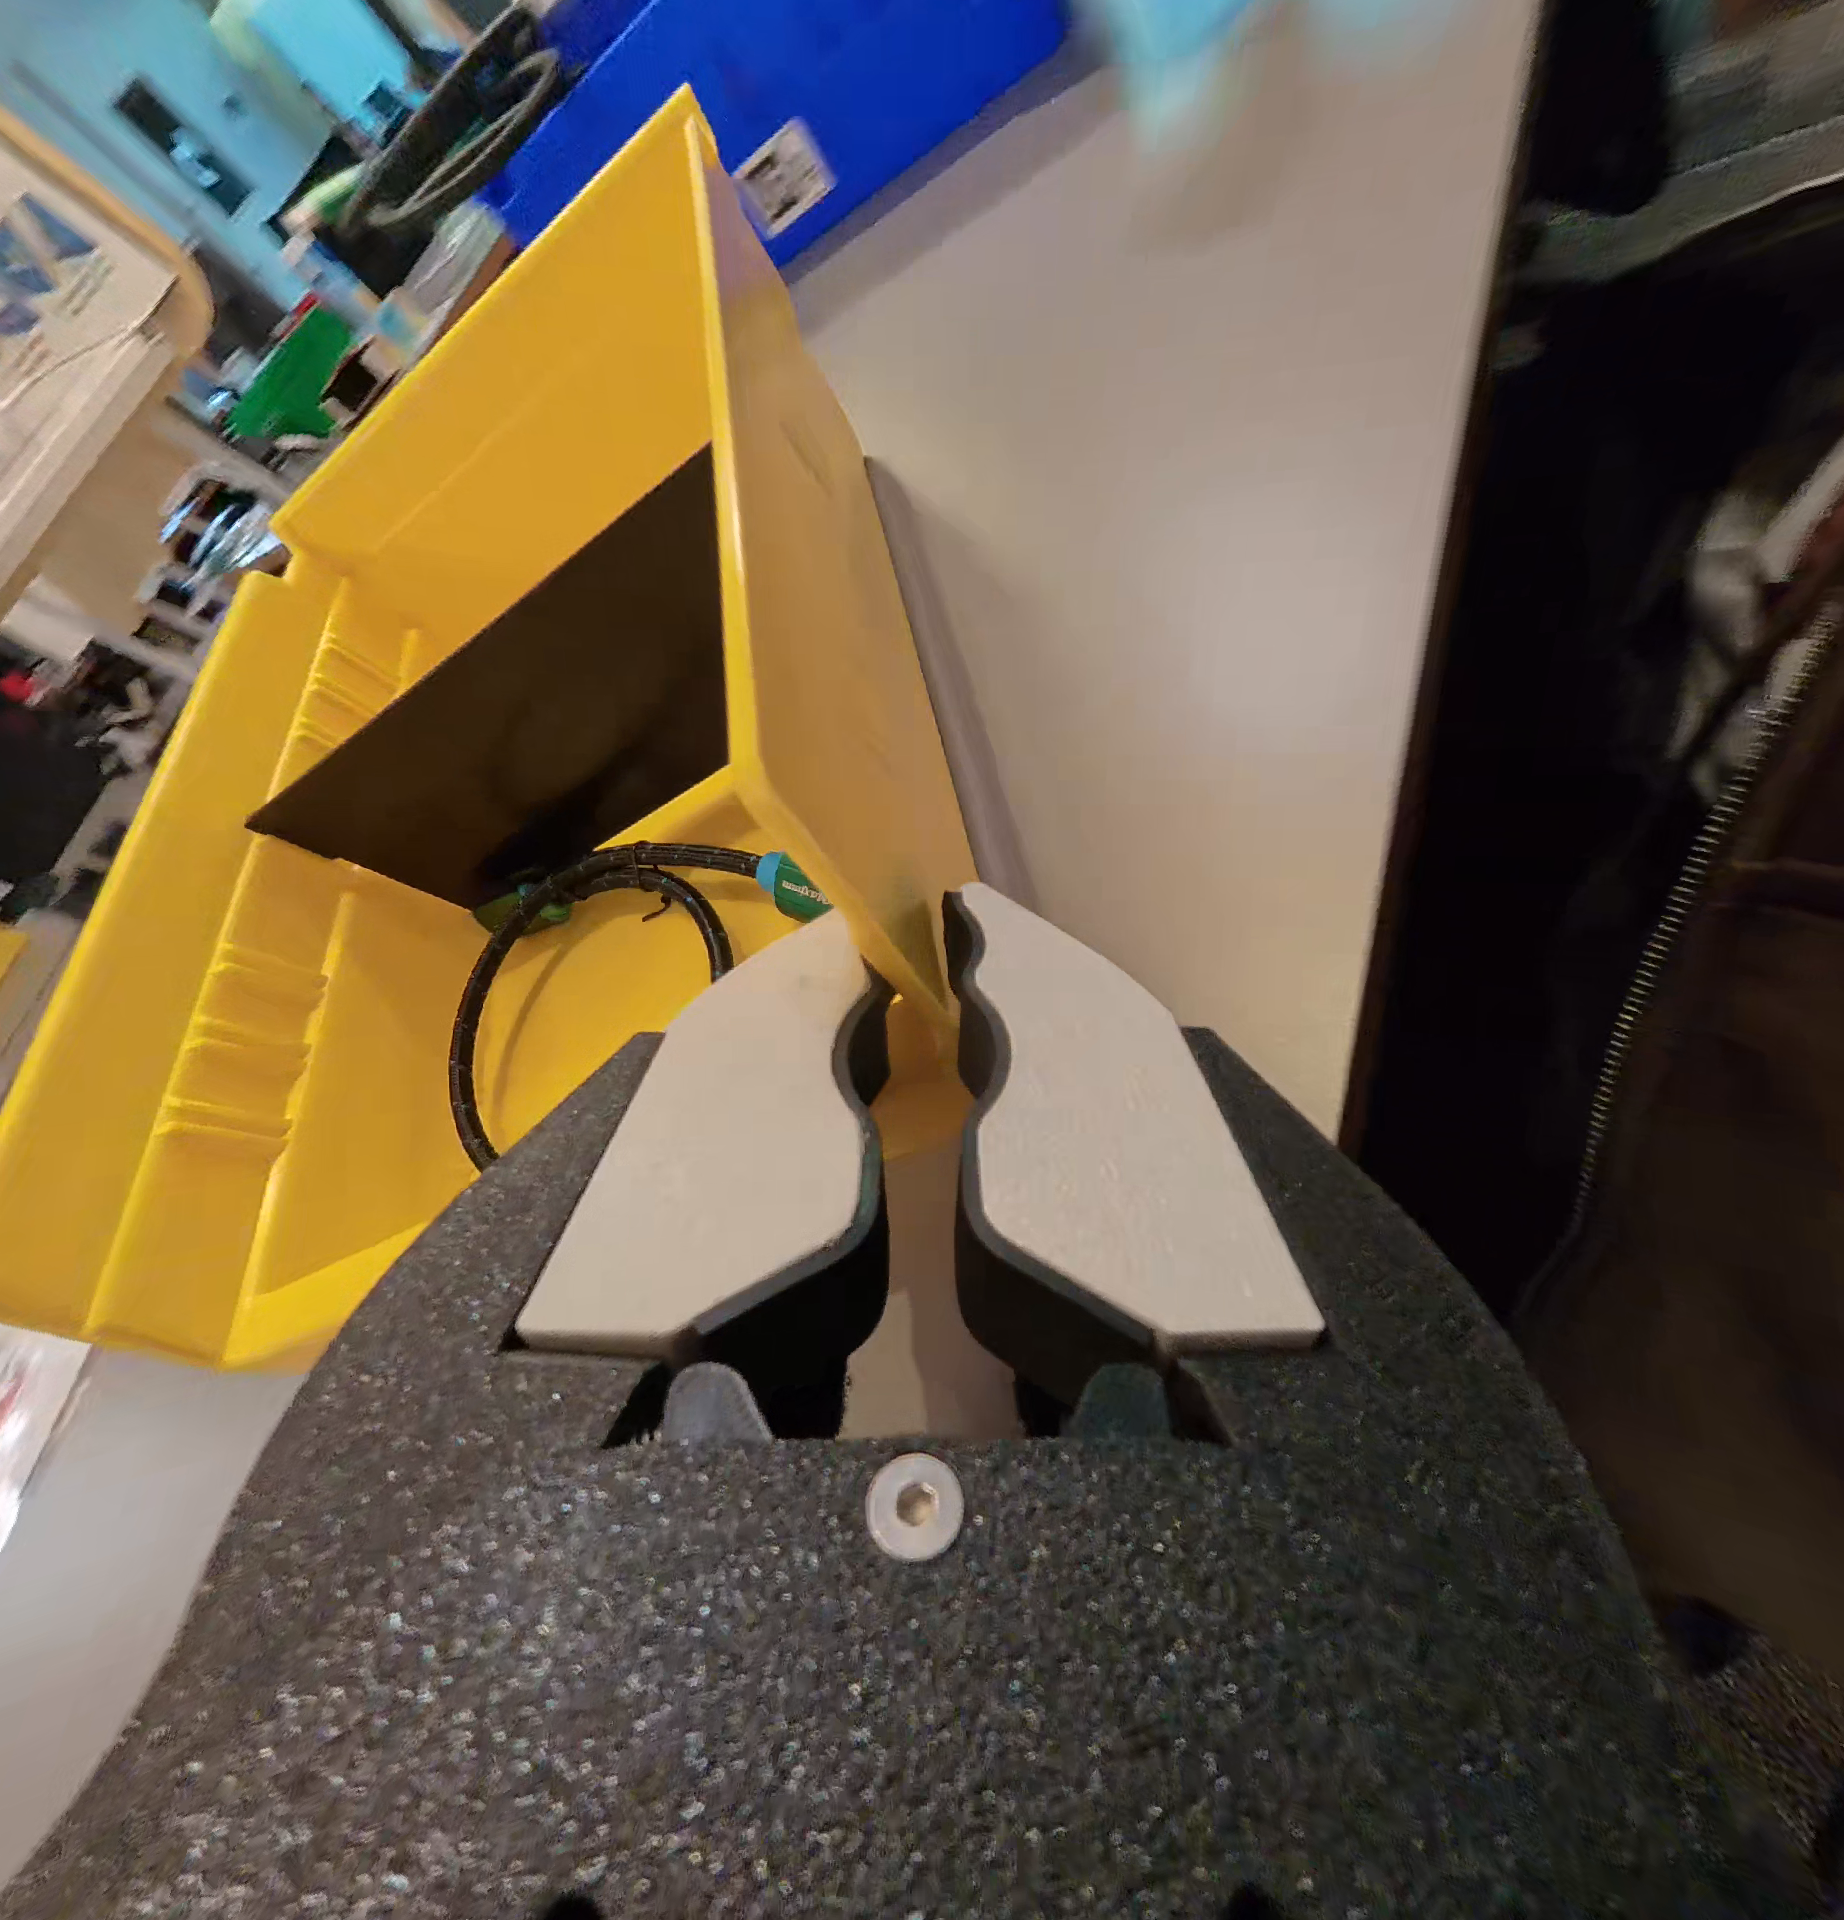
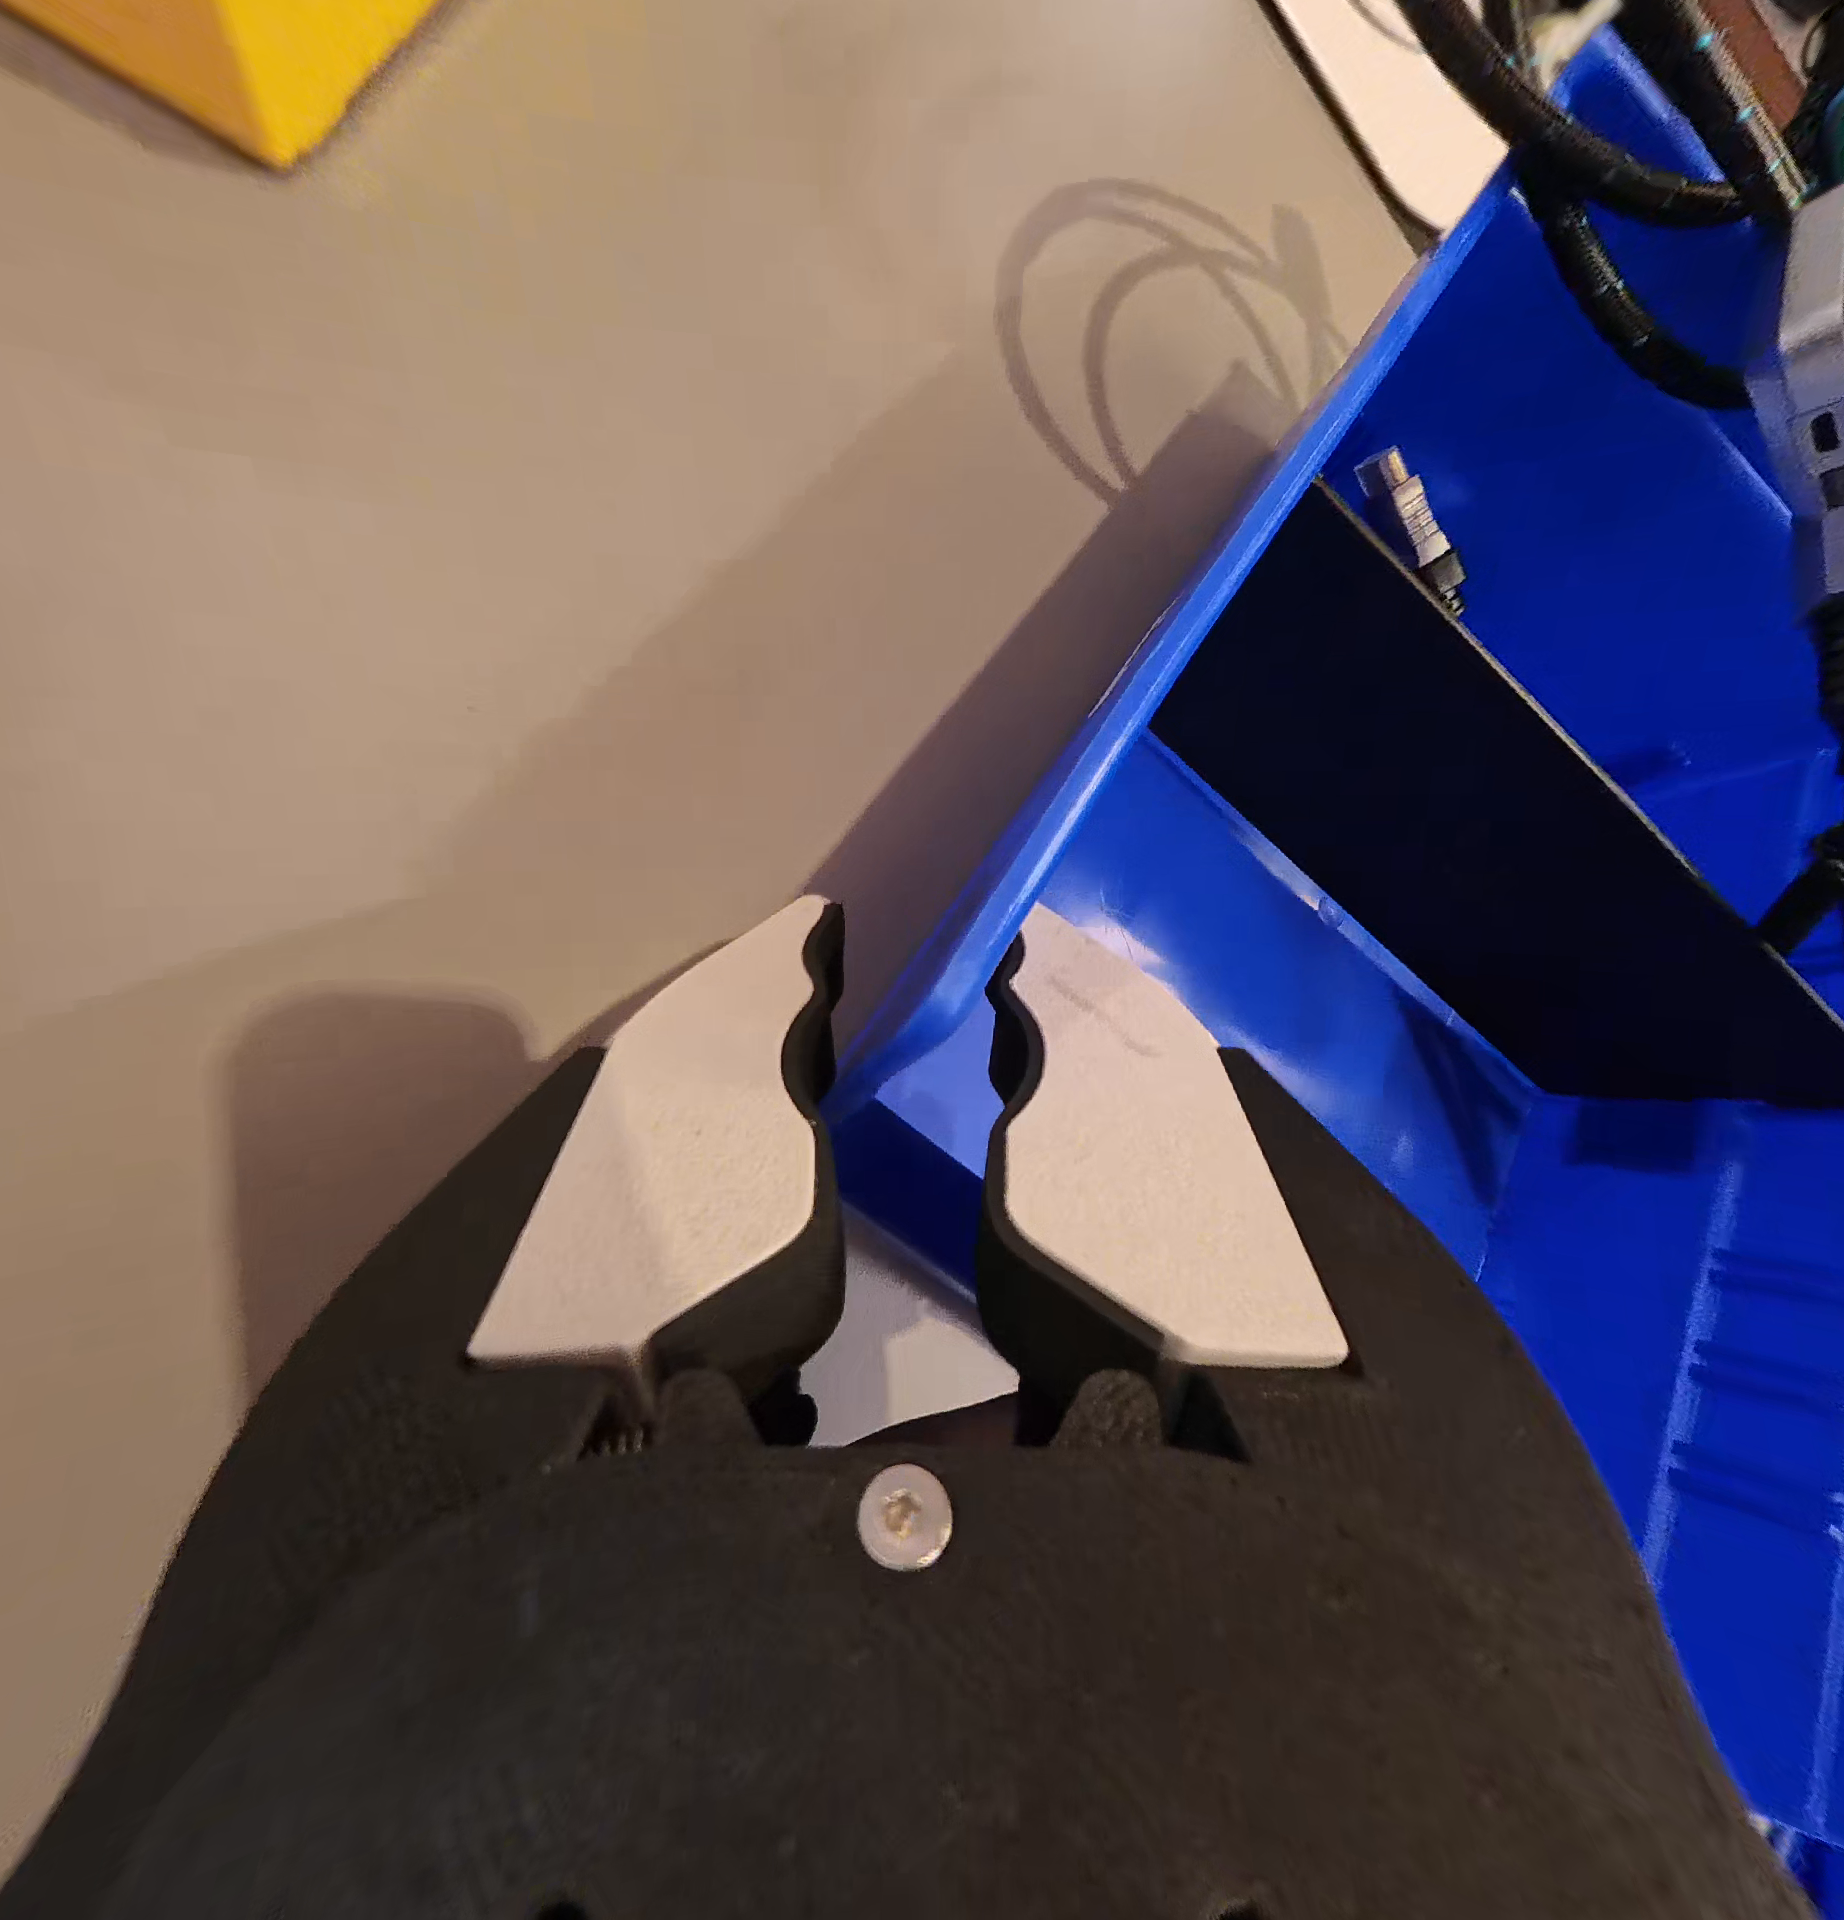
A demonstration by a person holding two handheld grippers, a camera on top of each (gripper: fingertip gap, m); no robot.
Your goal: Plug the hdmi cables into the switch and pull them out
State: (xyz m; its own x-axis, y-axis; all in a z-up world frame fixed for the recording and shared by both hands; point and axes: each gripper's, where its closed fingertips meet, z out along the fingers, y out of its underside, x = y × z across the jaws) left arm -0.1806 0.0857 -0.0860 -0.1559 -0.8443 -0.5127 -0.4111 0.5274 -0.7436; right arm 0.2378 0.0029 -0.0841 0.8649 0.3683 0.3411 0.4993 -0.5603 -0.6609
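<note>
The left gripper [image 1: 913, 961] pinches the near corner wall of the tilted yellow bin [image 1: 544, 582]; its coiled cable [image 1: 585, 935] could slide out. The right gripper [image 2: 913, 992] clamps the blue bin [image 2: 1365, 935] rim; such narrow corner holds may slip

The left tongs [image 1: 913, 977] were clamped on the near corner wall of a yellow bin [image 1: 585, 499], which sat tilted on the pale counter [image 1: 1157, 520]. A black divider [image 1: 544, 707] crossed its inside, and at 9 o'clock from the fingertips lay a coiled black cable [image 1: 585, 935] with a green and blue plug. The right tongs [image 2: 913, 987] straddled the rim of a blue bin [image 2: 1157, 665], also fitted with a dark divider [image 2: 1469, 748], with black cables [image 2: 1624, 260] at 1 o'clock.
</note>
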